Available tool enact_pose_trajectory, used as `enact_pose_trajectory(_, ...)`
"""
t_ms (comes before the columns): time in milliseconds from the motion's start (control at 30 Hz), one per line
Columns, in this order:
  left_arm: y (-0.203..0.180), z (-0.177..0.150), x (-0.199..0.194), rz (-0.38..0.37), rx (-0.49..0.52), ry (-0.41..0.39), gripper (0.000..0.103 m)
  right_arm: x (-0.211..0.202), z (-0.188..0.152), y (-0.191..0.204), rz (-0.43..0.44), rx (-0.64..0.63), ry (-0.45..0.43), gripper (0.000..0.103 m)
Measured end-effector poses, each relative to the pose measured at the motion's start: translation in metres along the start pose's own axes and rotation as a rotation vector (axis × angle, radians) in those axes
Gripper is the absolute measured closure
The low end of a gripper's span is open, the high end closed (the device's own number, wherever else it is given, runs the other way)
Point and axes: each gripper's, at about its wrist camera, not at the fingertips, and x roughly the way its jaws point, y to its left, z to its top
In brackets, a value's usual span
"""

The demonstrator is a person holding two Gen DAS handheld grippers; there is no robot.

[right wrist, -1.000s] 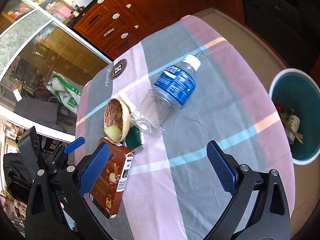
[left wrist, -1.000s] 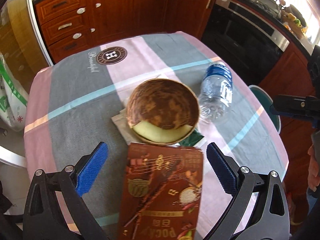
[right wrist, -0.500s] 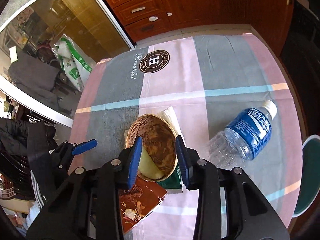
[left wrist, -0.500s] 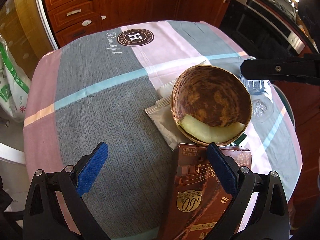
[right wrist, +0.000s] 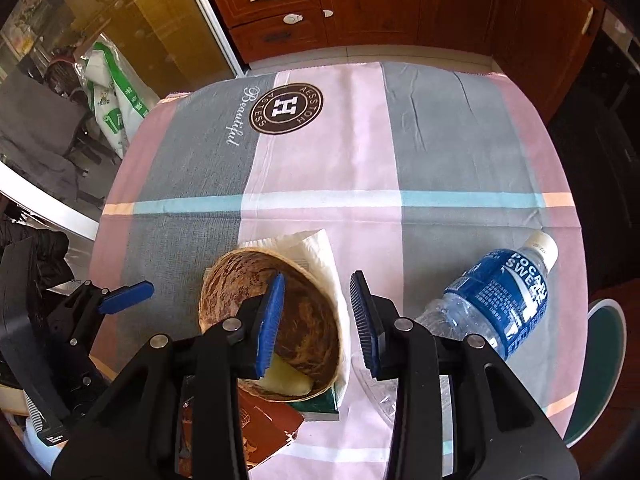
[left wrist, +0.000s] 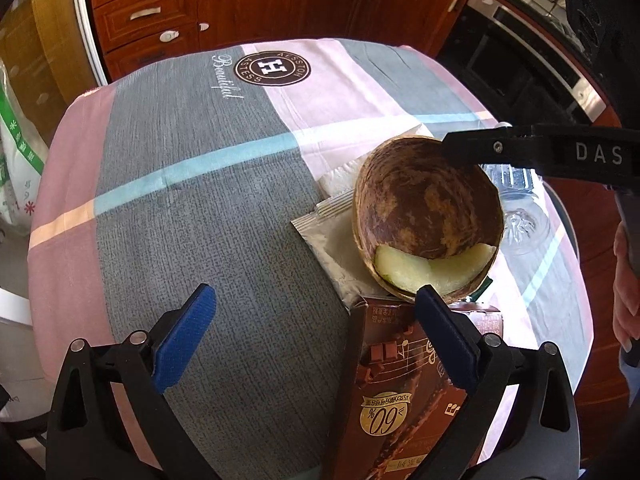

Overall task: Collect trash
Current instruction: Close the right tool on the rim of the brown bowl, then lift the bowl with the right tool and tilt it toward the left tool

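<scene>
A brown bowl-shaped husk (left wrist: 428, 216) with a pale rind piece inside lies on the checked tablecloth (left wrist: 200, 184), on a white napkin (right wrist: 320, 256) and a silver wrapper (left wrist: 328, 240). A brown Pocky box (left wrist: 404, 392) lies in front of it. My left gripper (left wrist: 312, 340) is open, hovering left of the box. My right gripper (right wrist: 318, 320) is part open; its jaws straddle the husk's right rim (right wrist: 324, 308), apart from it. A clear bottle with a blue label (right wrist: 496, 312) lies to the right.
A green wrapper (right wrist: 316, 404) peeks out under the husk. A teal bin (right wrist: 600, 364) stands on the floor past the table's right edge. Wooden cabinets (right wrist: 360, 0) stand behind, with an oven (left wrist: 520, 76) at the right. A white and green bag (right wrist: 116, 112) sits at the left.
My right gripper has narrowed from wide open and dropped over the husk's rim. My left gripper has shifted left, off the Pocky box, and stays open.
</scene>
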Motion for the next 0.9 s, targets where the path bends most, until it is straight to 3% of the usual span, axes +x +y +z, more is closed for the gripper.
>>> enact_pose_trajectory(233, -0.001, 0.001, 0.003, 0.002, 0.004, 0.006, 0.003, 0.012, -0.002, 0.002, 0.016, -0.022, 0.047, 0.069)
enact_pose_trajectory(300, -0.001, 0.002, 0.005, -0.004, 0.001, 0.008, 0.003, 0.010, -0.006, 0.007, 0.021, -0.043, 0.037, 0.081)
enact_pose_trajectory(333, -0.002, 0.001, 0.005, -0.003, 0.000, 0.008, 0.003, 0.008, -0.007, 0.010, 0.010, -0.058, 0.028, 0.093)
enact_pose_trajectory(367, -0.002, 0.000, 0.008, 0.003, 0.006, 0.014, 0.003, 0.008, -0.008, 0.011, 0.021, -0.063, 0.031, 0.094)
enact_pose_trajectory(567, -0.009, -0.005, 0.010, 0.025, 0.036, 0.014, 0.003, 0.024, -0.011, 0.012, 0.065, -0.037, 0.098, 0.086)
enact_pose_trajectory(700, -0.008, -0.009, 0.001, 0.015, 0.009, 0.005, 0.004, 0.011, -0.019, 0.021, 0.029, -0.069, 0.033, 0.097)
enact_pose_trajectory(900, -0.025, -0.019, -0.020, -0.017, 0.008, -0.021, 0.005, -0.034, -0.041, 0.016, -0.027, -0.069, -0.090, 0.097)
